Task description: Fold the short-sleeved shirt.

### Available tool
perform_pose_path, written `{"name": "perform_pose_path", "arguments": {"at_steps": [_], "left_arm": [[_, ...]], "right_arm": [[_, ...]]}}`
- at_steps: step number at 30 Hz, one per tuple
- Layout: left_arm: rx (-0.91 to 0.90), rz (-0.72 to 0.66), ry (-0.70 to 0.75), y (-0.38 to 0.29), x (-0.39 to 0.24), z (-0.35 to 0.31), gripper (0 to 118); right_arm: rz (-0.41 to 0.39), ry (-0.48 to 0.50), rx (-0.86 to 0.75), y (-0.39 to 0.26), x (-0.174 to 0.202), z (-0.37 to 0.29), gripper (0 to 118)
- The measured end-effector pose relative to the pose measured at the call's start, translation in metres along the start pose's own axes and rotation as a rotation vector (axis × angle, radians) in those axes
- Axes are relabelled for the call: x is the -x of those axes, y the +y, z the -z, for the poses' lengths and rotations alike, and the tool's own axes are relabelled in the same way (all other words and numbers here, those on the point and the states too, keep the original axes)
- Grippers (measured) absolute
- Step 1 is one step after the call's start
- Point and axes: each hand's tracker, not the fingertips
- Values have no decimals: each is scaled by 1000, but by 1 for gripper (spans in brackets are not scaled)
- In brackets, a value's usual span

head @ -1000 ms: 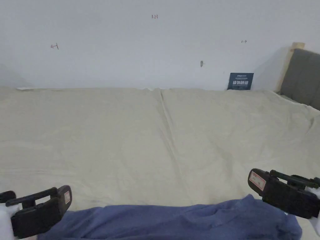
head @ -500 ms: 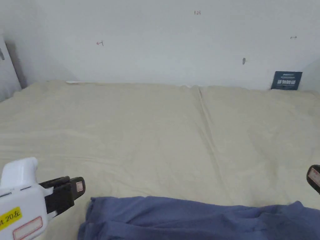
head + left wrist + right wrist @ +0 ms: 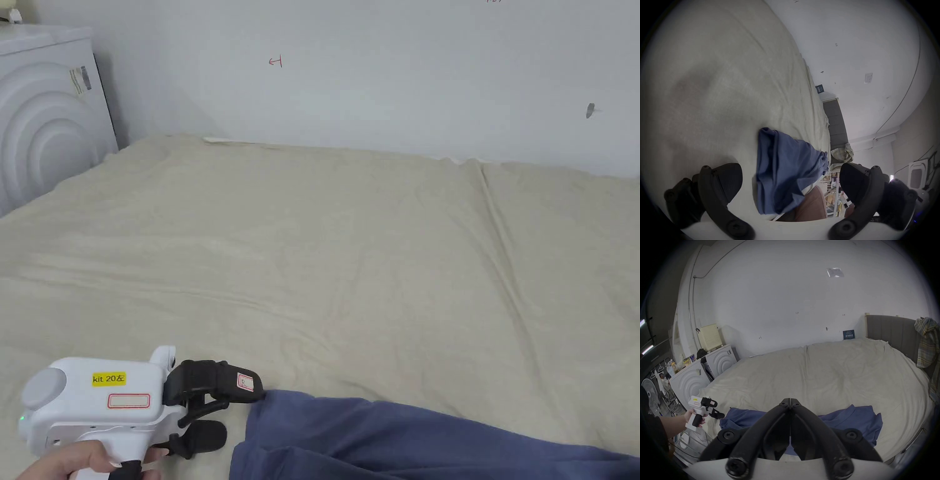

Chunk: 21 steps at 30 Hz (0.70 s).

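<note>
Soft blue short-sleeved shirt point(image 3: 400, 437) lies crumpled, likely light and floppy; beside its edge, left gripper point(image 3: 215, 409) jaws spread; right gripper point(image 3: 790, 404) jaws pressed together, empty.

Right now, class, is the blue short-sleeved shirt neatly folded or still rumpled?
Rumpled, not folded: the blue short-sleeved shirt lies bunched in wrinkled heaps along the near edge of the beige bed sheet.

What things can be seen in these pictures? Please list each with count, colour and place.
Shirt: one, blue, crumpled on the near edge of the bed.
Bed sheet: one, beige, covering the bed.
Washing machines: two, white, left of the bed.
Headboard: one, grey, right end of the bed.
Checked garment: one, hung on the headboard.
Left gripper: black jaws open, beside the shirt's left end.
Right gripper: black jaws shut, above the shirt.
</note>
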Motion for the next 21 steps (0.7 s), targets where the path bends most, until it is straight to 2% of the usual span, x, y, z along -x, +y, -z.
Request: {"name": "perform_pose_path", "arguments": {"at_steps": [2, 4, 7, 9, 10, 14, 17, 18, 19, 20, 21], "left_arm": [[1, 0, -12, 7, 19, 7, 118], [-4, -49, -143, 13, 21, 13, 118], [88, -100, -208, 10, 21, 35, 118], [144, -42, -203, 9, 10, 51, 118], [165, -17, -196, 19, 23, 53, 118], [196, 10, -163, 15, 11, 77, 118], [150, 40, -62, 12, 3, 78, 115], [120, 61, -17, 11, -4, 74, 96], [101, 79, 58, 10, -5, 73, 63], [95, 101, 171, 8, -5, 76, 17], [103, 116, 319, 5, -4, 76, 8]], "right_arm": [[4, -4, 14, 2, 6, 7, 0], [0, -14, 25, 4, 12, 13, 0], [-10, -19, 41, 6, 23, 23, 0], [-15, -20, 47, 6, 20, 20, 0], [-16, -16, 51, 6, 21, 21, 0], [-15, 2, 62, 5, 23, 20, 0], [-20, 17, 68, 2, 22, 17, 0], [-25, 22, 71, 1, 22, 16, 0], [-27, 24, 74, 1, 22, 15, 0], [-29, 26, 76, 1, 20, 15, 0], [-28, 29, 79, 1, 19, 14, 0]]}}
